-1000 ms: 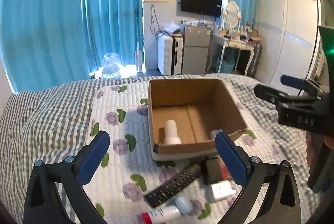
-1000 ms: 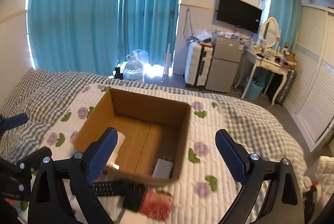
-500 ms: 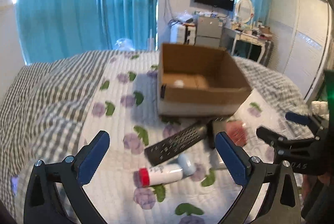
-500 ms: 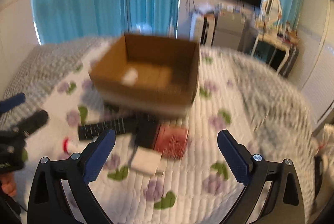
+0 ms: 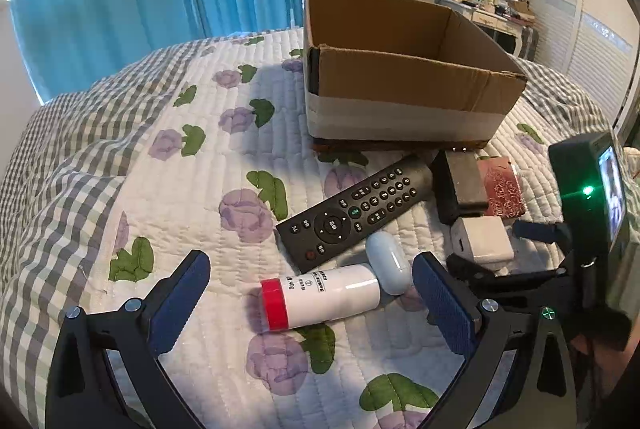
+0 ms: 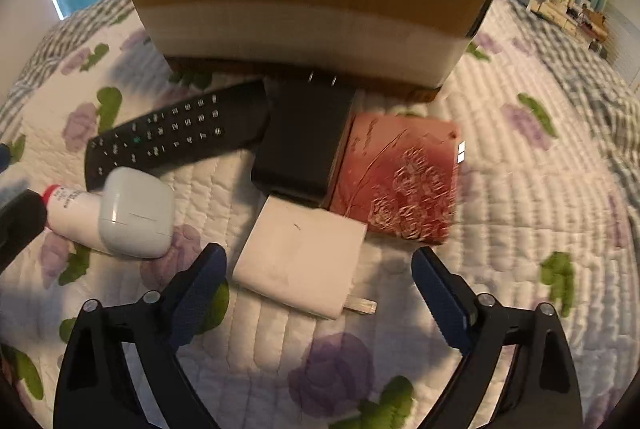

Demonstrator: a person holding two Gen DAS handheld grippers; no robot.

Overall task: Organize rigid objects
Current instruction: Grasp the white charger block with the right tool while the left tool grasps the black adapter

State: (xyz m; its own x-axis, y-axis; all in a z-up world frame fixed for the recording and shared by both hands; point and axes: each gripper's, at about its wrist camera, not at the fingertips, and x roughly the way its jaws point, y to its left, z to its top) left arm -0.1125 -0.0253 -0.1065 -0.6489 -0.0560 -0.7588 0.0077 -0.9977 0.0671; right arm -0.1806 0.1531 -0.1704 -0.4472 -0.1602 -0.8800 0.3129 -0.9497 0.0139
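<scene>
Loose objects lie on the quilt in front of a cardboard box (image 5: 404, 77). My left gripper (image 5: 312, 305) is open low over a white bottle with a red cap (image 5: 320, 297), which lies between its fingers. A pale blue earbud case (image 5: 388, 265) touches the bottle. A black remote (image 5: 356, 209), a black adapter (image 5: 458, 185) and a red patterned box (image 5: 502, 189) lie beyond. My right gripper (image 6: 318, 299) is open, close over a white charger plug (image 6: 300, 261). The remote (image 6: 176, 137), adapter (image 6: 304, 137) and red box (image 6: 400, 185) lie just past it.
The floral quilt (image 5: 168, 169) spreads wide to the left of the objects. The box wall (image 6: 308, 1) stands close behind the pile in the right wrist view. The right gripper's body (image 5: 588, 213) sits at the right edge of the left wrist view.
Both grippers have come down from above the box to the loose objects in front of it. The box's inside is now out of sight. Both stay open.
</scene>
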